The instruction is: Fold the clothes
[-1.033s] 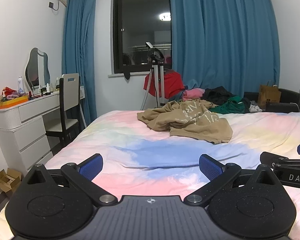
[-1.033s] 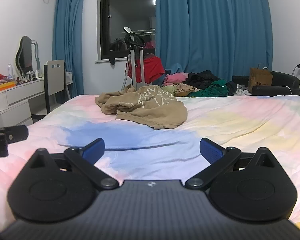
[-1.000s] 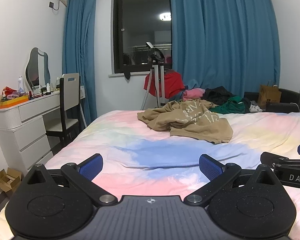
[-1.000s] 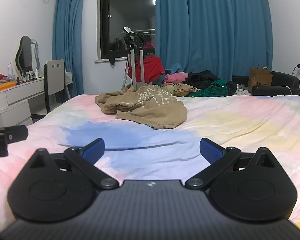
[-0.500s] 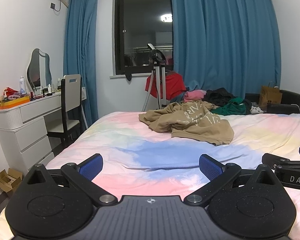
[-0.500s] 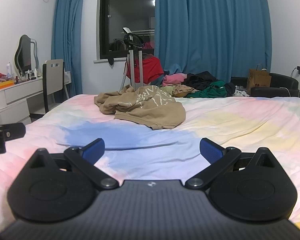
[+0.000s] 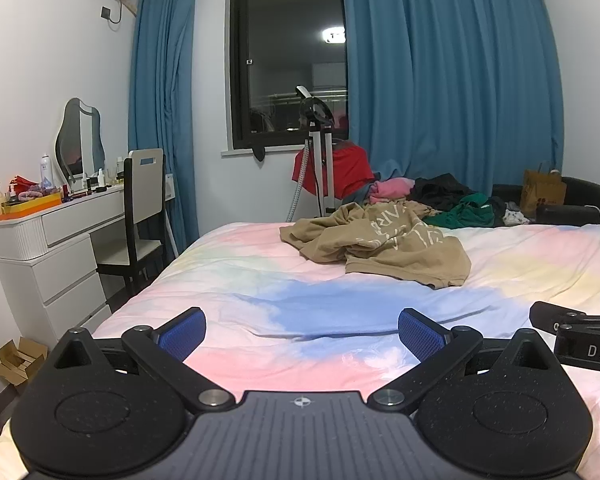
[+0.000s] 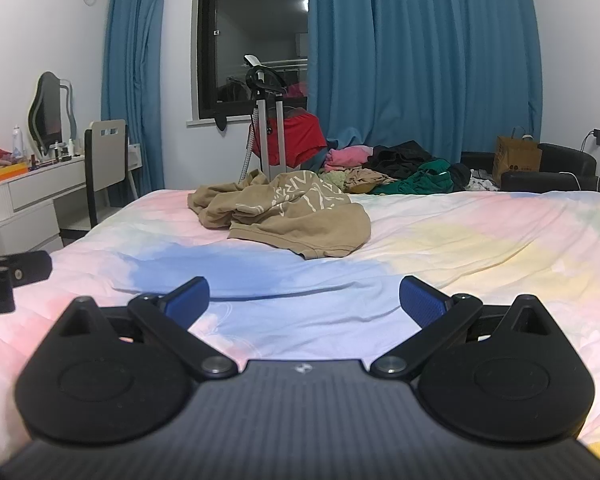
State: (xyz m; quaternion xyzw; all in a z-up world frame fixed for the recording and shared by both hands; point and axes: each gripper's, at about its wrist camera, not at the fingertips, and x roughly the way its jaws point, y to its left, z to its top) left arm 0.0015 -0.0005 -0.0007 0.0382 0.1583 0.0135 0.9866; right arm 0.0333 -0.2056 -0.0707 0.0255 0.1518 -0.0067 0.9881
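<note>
Left gripper (image 7: 300, 330): fingers spread wide, nothing between the blue pads; it hovers low over the bed's near edge.
Right gripper (image 8: 304, 298): fingers likewise wide apart and empty; in the left view only its tip shows, cut off at 3 o'clock.
Hoodie (image 7: 380, 244): tan, crumpled in a heap on the bed at 12 o'clock from both grippers, well apart from them. Pale lettering runs across it, folded over and unreadable. Sleeves and hood cannot be told apart in the bunching.
Bed (image 7: 260, 280): pastel tie-dye sheet, lightly wrinkled; its near edge is hidden by the gripper bodies.
Clothes pile (image 8: 400, 168): pink, black and green pieces beyond the bed's far edge at 1 o'clock; what they rest on is hidden.
Stand (image 8: 268, 120): metal, at 12 o'clock before the window, a red cloth behind it; base hidden by the bed.
Dresser (image 7: 52, 240): at 9 o'clock with a mirror and small bottles too small to make out; a chair (image 7: 140, 208) stands just beside it.
Bag (image 8: 516, 156): brown paper, at 2 o'clock on a dark seat.
</note>
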